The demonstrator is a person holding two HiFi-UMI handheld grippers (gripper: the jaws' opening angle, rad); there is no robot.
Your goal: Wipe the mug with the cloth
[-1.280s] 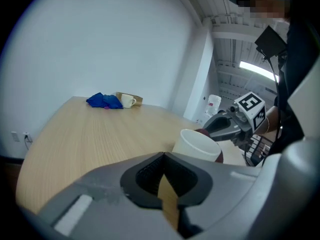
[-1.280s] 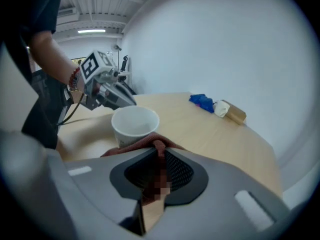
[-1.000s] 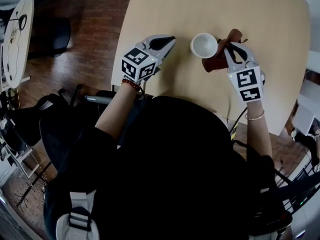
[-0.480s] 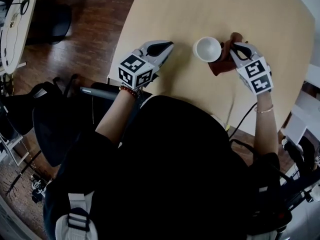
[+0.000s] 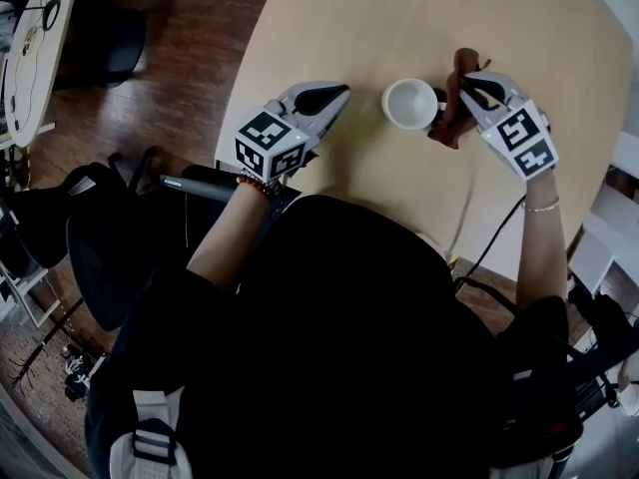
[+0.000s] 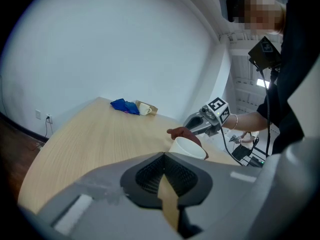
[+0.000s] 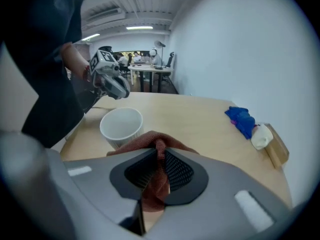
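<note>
Right gripper (image 5: 467,86) fingers (image 7: 181,173) clamped tight on rust-brown terry cloth (image 7: 152,186), fold bunched past tips. White round ceramic mug (image 5: 409,103) upright on pale wooden surface (image 5: 399,18), at cloth's 9 o'clock in head view. Cloth just beside mug wall, contact unclear. Left gripper (image 5: 332,94) at mug's 9 o'clock, apart, fingers (image 6: 145,176) closed, empty. Judgement: right nearer, wipe needs push toward 9 o'clock.

You've got a white ceramic mug (image 7: 121,126), a rust-brown crumpled cloth (image 7: 150,140) and a pale beige wooden desk (image 7: 200,119).
</note>
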